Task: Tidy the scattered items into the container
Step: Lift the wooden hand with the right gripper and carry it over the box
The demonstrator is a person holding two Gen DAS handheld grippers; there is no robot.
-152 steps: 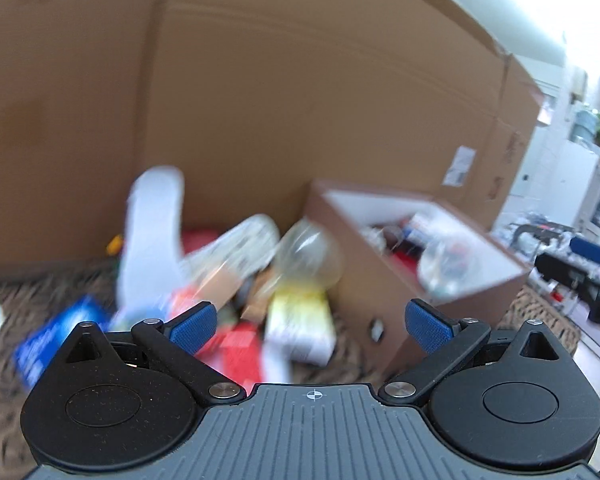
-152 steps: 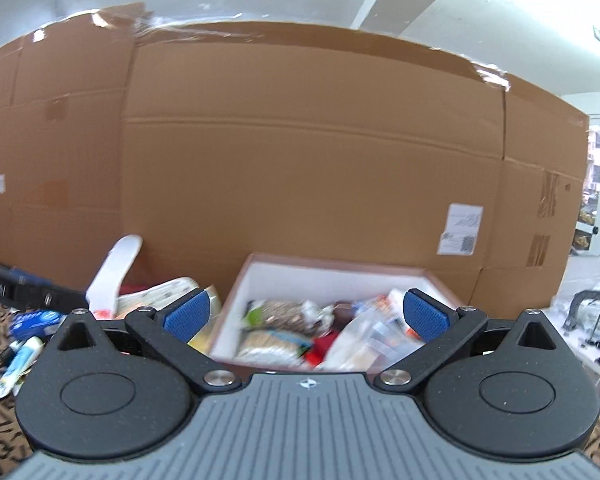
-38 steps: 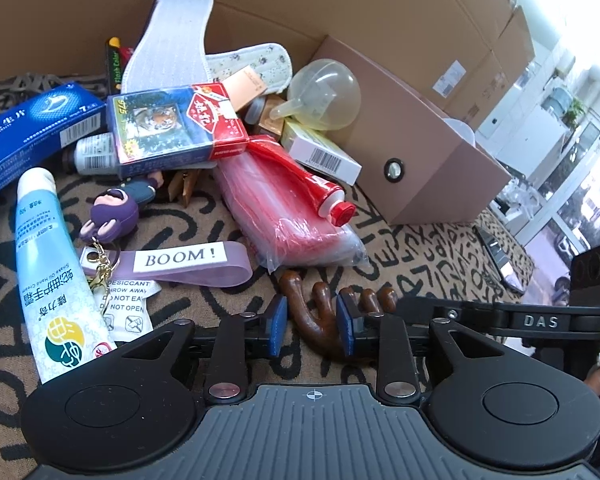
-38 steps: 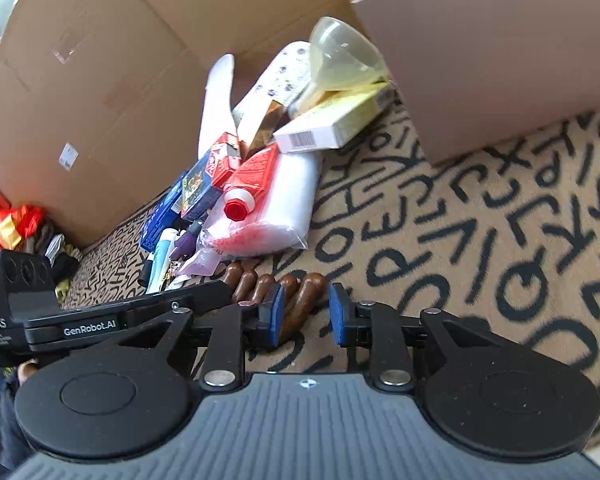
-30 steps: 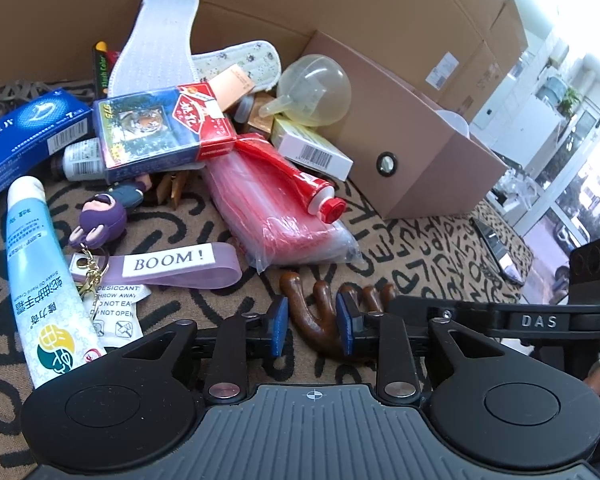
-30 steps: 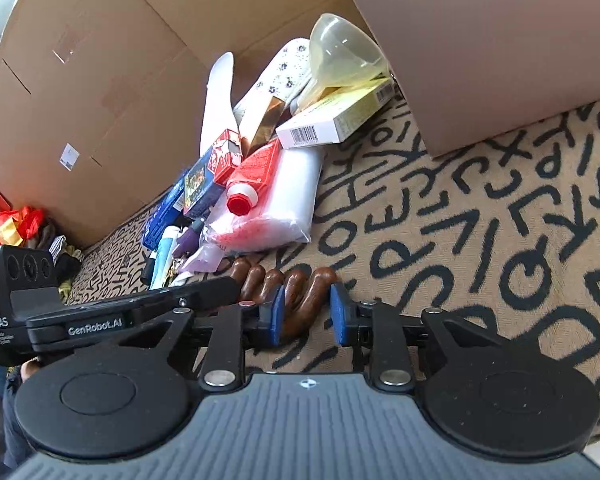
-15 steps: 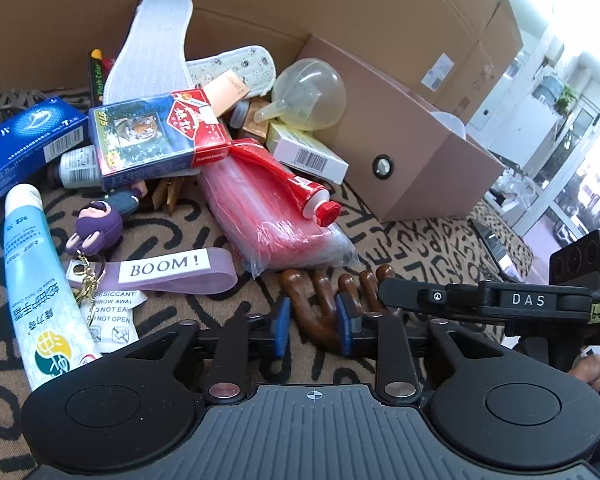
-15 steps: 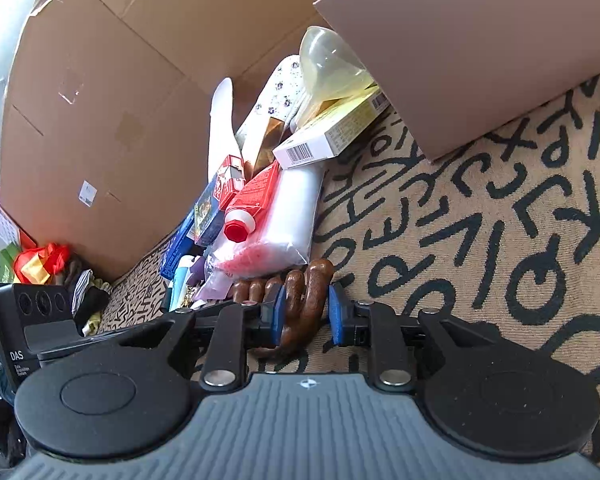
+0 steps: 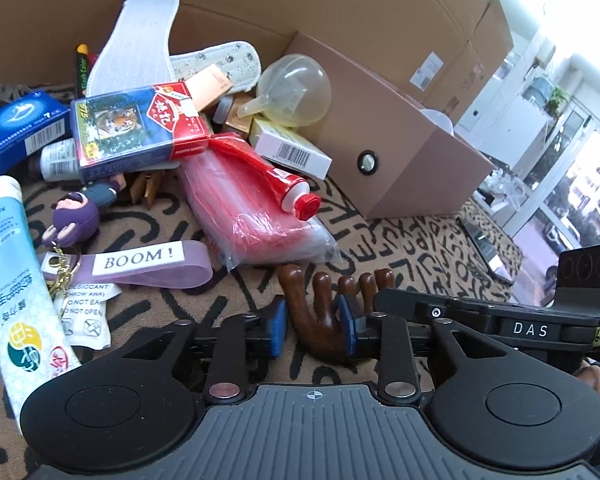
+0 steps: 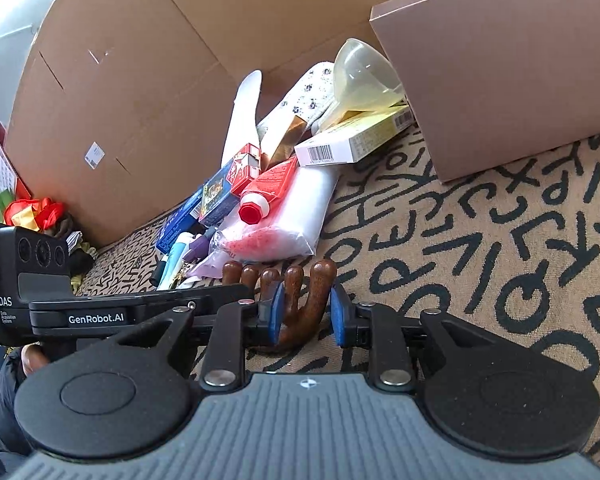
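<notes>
A brown wooden hand-shaped piece (image 9: 324, 308) sits on the patterned mat (image 9: 380, 240) just in front of the pile. My left gripper (image 9: 312, 326) is shut on its palm, the blue pads on either side. From the right, my right gripper (image 10: 306, 316) is shut on the same wooden hand (image 10: 304, 300), whose fingers point up and away. Each gripper's black housing shows in the other's view. The brown cardboard container (image 9: 400, 152) stands beyond, at the right of the pile; its inside is hidden.
The pile holds a red-capped bottle in a plastic bag (image 9: 260, 200), a clear funnel (image 9: 296, 84), a barcoded white box (image 9: 292, 152), a tiger-print box (image 9: 136, 136), a blue tube (image 9: 8, 280), a purple keychain (image 9: 74, 220) and insoles (image 9: 140, 40). A cardboard wall (image 10: 140, 80) backs it.
Five seconds ago both grippers were open, up by the container. Over the last second the wooden hand tipped more upright between the right pads, and the left pads drew in on it.
</notes>
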